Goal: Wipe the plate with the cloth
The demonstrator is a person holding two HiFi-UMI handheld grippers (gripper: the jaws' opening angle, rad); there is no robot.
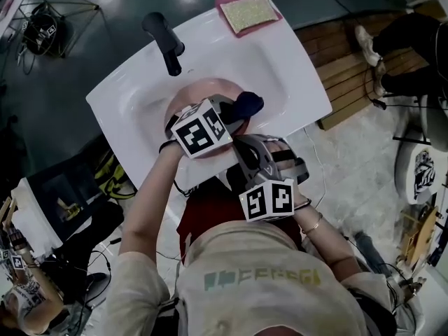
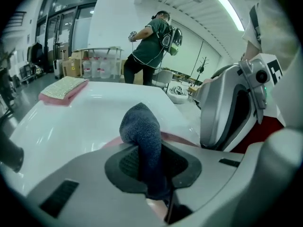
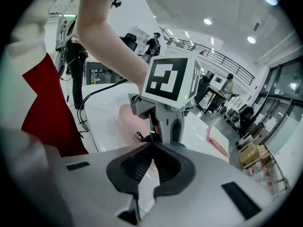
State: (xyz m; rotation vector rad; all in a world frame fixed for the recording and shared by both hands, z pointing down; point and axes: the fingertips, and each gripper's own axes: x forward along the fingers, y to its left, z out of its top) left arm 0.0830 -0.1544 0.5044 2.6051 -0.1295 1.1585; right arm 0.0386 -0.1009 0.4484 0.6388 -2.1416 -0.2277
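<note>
Presently the left gripper is clamped on a dark blue cloth, whose bunched end stands up past the jaws, over the pink plate. That plate sits in the basin of the white sink, toward its near edge and below the black faucet. Beside it, the right gripper has its jaws closed on the plate's near rim.

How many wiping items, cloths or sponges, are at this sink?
2. A dark blue cloth, clamped in the left gripper over the pink plate; a sponge on the far corner of the sink. Others may be hidden.
</note>
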